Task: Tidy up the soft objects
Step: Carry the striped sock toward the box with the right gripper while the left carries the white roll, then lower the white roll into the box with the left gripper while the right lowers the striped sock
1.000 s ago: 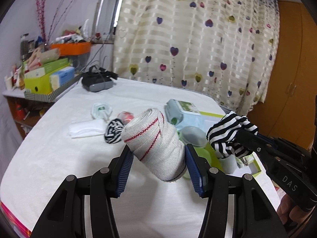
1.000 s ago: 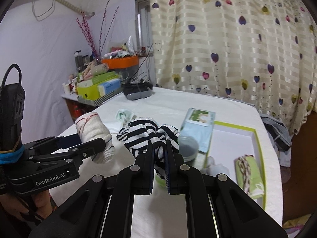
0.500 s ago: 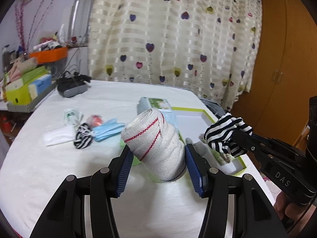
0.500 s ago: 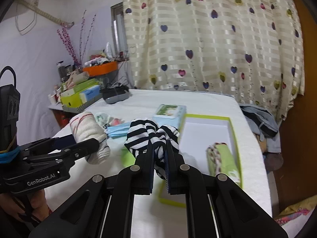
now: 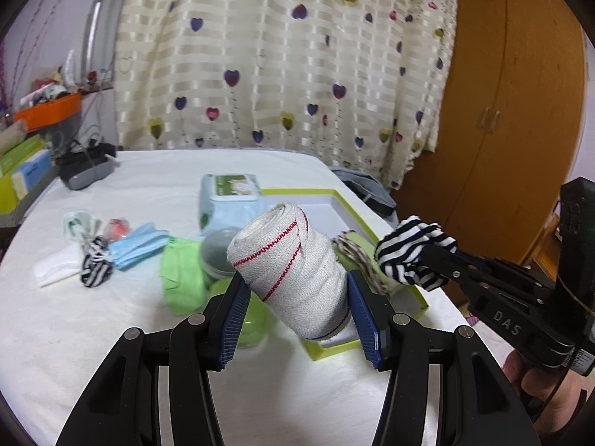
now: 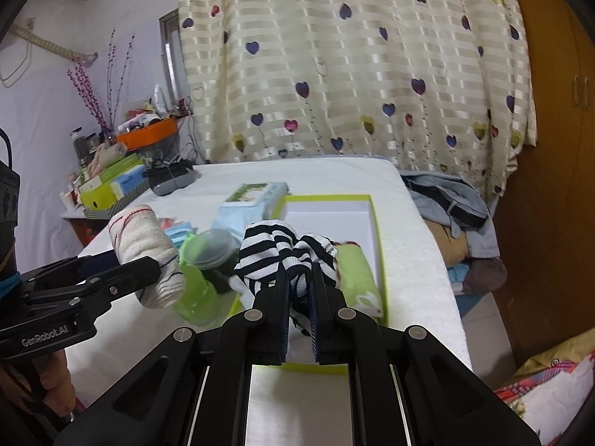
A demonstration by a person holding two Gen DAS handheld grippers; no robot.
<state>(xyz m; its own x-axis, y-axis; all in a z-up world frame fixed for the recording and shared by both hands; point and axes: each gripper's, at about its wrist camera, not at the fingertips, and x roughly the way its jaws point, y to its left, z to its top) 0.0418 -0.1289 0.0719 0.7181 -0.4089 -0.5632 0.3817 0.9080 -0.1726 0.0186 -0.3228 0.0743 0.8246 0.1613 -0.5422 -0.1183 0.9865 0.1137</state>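
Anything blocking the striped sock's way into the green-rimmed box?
Nothing visible does. The right gripper holds the striped sock above the box's near end; a folded green cloth lies there, the white floor beyond looks free.

A white red-stitched rolled cloth (image 5: 293,271) and a bunched black-and-white striped sock (image 6: 286,256) are both held aloft.

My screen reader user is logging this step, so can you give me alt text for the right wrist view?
The right gripper, jaws shut on a black-and-white striped sock, is above the near end of a green-rimmed box on a white-covered table. At left, the left gripper grips a rolled white sock beside a green bottle.
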